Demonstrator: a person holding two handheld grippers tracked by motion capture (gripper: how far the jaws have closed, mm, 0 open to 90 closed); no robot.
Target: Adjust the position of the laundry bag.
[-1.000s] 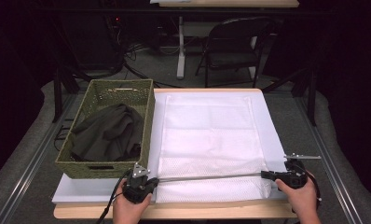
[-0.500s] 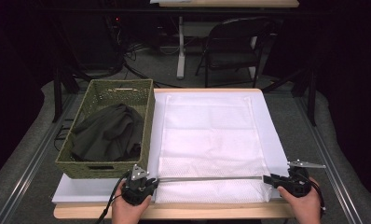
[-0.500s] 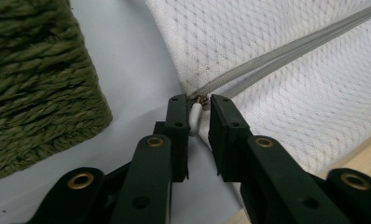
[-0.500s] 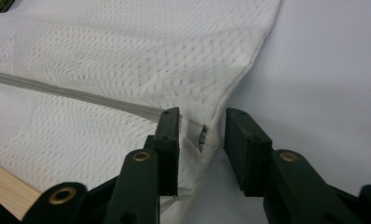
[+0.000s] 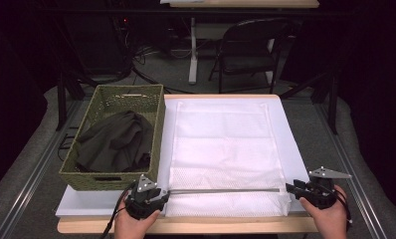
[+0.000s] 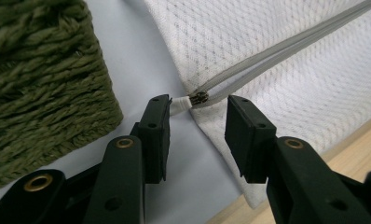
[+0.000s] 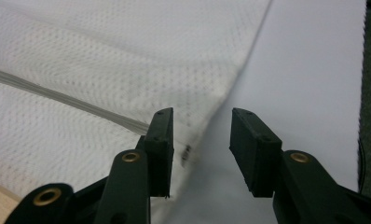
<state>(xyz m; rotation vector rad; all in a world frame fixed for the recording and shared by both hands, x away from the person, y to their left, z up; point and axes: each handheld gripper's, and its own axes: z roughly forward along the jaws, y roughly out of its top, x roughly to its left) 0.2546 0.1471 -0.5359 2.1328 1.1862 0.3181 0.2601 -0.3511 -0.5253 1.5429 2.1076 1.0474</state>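
Left gripper [image 6: 196,123] and right gripper [image 7: 201,140]: both spread, jaws just opened, gripping nothing. White mesh bag [image 5: 226,149] flat on the white board [image 5: 290,149] beside the green basket [image 5: 158,134]. Probably light, limp and snag-prone; best pinched at the zipper pull [image 6: 198,98] or the corners by the grey zipper [image 5: 226,190].
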